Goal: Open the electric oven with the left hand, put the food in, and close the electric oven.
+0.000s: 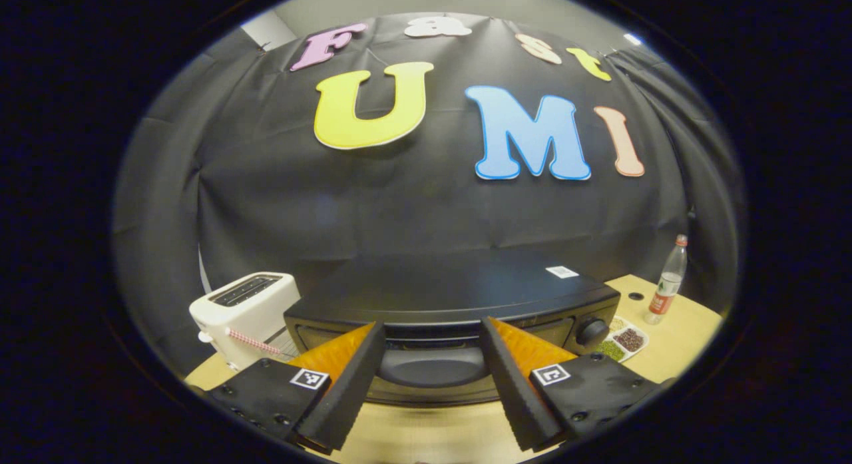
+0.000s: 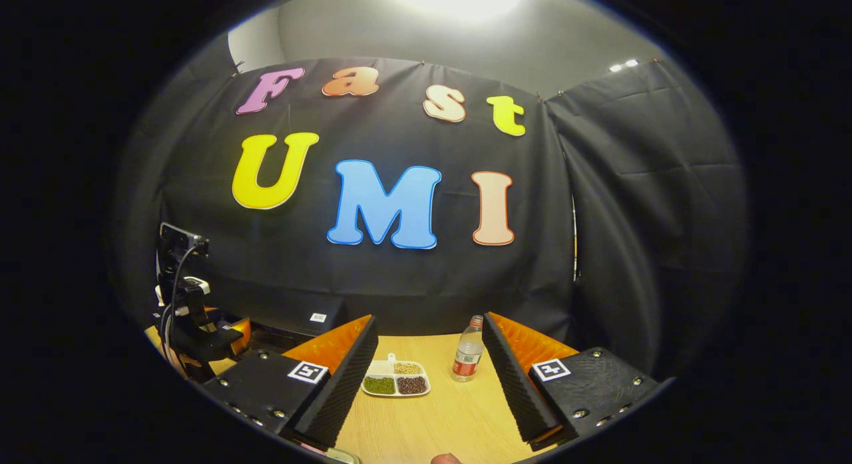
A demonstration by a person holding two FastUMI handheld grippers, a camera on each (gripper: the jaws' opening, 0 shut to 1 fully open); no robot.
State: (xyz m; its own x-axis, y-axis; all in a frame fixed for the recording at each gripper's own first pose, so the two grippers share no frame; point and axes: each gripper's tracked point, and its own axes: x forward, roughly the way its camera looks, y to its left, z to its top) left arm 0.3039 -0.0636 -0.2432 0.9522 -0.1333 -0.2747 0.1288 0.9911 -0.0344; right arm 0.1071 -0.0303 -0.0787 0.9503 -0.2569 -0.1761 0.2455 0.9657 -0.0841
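The oven (image 1: 452,304) sits shut at the bench's back edge, its handle (image 1: 432,365) between the left gripper (image 1: 432,377), jaws apart and not yet clamped. Opening is in hand: close on the handle, pull down. The food tray (image 2: 396,377) waits beside a bottle (image 2: 469,359); the right gripper (image 2: 429,384) hovers, jaws apart.

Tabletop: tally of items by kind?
Electric oven: 1
Toaster: 1
Bottle: 1
Divided food tray: 1
Total: 4 items. The left claw and right claw, both open, are not counted.
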